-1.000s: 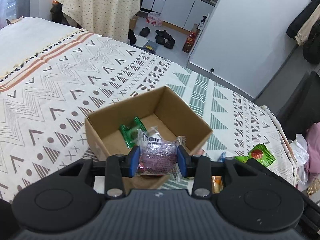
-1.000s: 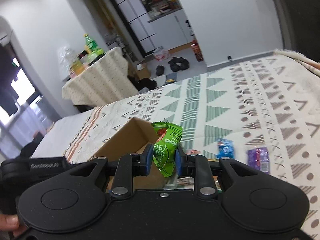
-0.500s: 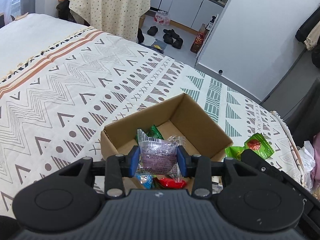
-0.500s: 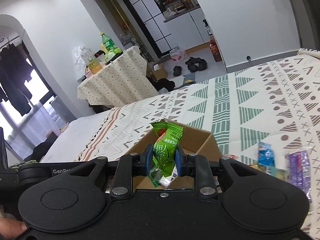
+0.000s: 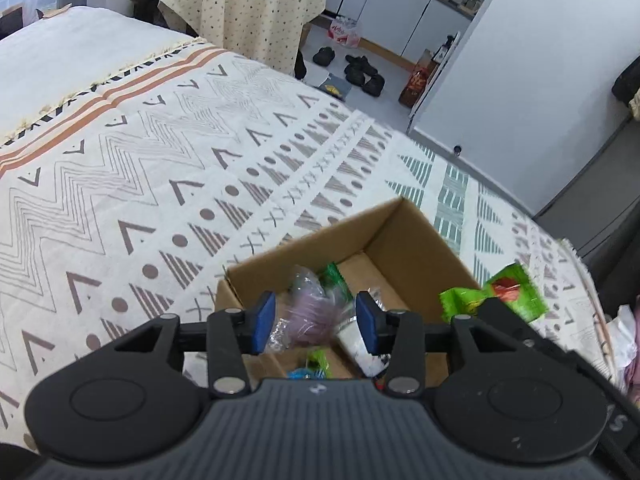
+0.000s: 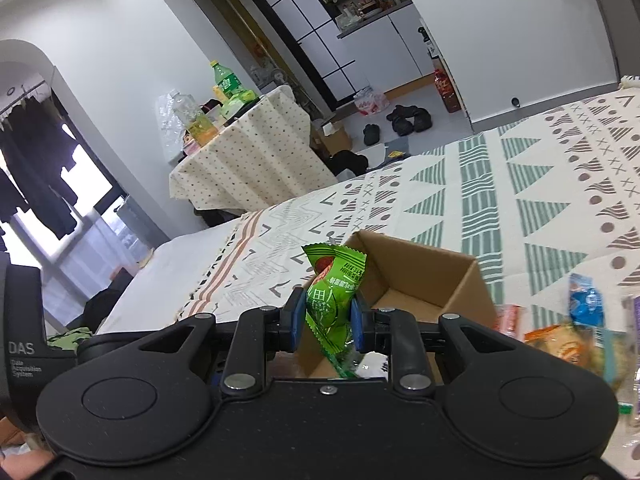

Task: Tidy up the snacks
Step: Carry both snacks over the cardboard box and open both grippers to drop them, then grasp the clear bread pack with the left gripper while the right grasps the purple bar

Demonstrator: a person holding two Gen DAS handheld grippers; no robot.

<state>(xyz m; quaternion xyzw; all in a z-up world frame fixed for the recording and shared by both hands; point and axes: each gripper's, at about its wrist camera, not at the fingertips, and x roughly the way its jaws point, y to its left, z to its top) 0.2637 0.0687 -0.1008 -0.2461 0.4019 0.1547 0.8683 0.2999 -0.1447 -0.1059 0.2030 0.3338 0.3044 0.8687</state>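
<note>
An open cardboard box [image 5: 416, 248] sits on the patterned blanket, with a few wrapped snacks lying inside. My left gripper [image 5: 316, 320] hovers over its near end and its jaws are opening. A purple snack [image 5: 310, 310] shows blurred between the blue pads, touching neither of them. My right gripper [image 6: 325, 316] is shut on a green snack [image 6: 334, 280], held upright just short of the box [image 6: 424, 276]. The same green snack [image 5: 496, 294] shows at the box's right edge in the left wrist view.
Loose snacks lie on the blanket right of the box, among them a blue packet [image 6: 586, 300] and an orange one [image 6: 560, 344]. A cloth-draped table [image 6: 248, 152] with bottles stands beyond the bed. Shoes [image 5: 360, 72] lie on the floor.
The left jaws have parted and the purple snack has come loose between them, dropping toward the box. Both grippers have moved in closer over the box. The right grip is unchanged.
</note>
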